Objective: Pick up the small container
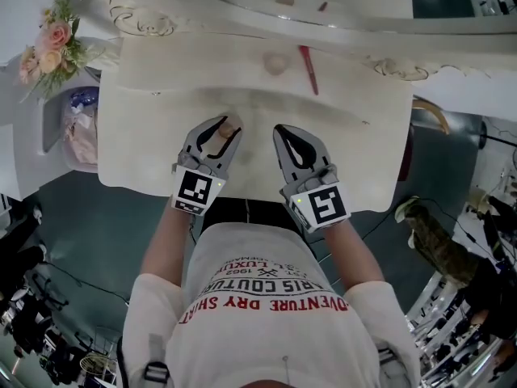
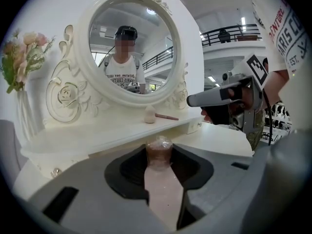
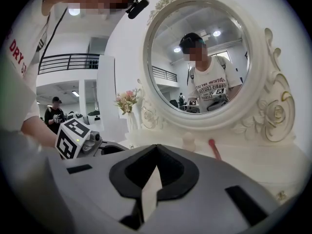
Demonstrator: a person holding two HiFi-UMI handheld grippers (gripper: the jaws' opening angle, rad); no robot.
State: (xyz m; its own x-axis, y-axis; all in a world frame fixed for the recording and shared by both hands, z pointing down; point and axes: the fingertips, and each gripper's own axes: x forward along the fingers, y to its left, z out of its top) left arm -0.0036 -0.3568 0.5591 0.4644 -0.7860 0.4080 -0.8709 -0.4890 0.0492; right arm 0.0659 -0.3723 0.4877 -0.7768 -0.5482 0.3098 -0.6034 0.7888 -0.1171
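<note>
Cream vanity top (image 1: 347,136) lies below: left gripper (image 1: 226,128) is clamped on the small container (image 2: 159,150); right gripper (image 1: 283,132), alongside, is closed and empty. Lifting apparently remains.

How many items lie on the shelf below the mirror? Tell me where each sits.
2. A beige makeup sponge stands midway along the shelf; a slim red stick lies just right of it. The shelf's ends may hide more.

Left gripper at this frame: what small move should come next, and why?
Probably a short straight lift of the left gripper. Its jaws look closed on the small container, which seems to rest on the dressing table; the right gripper hangs shut beside it, apart.
</note>
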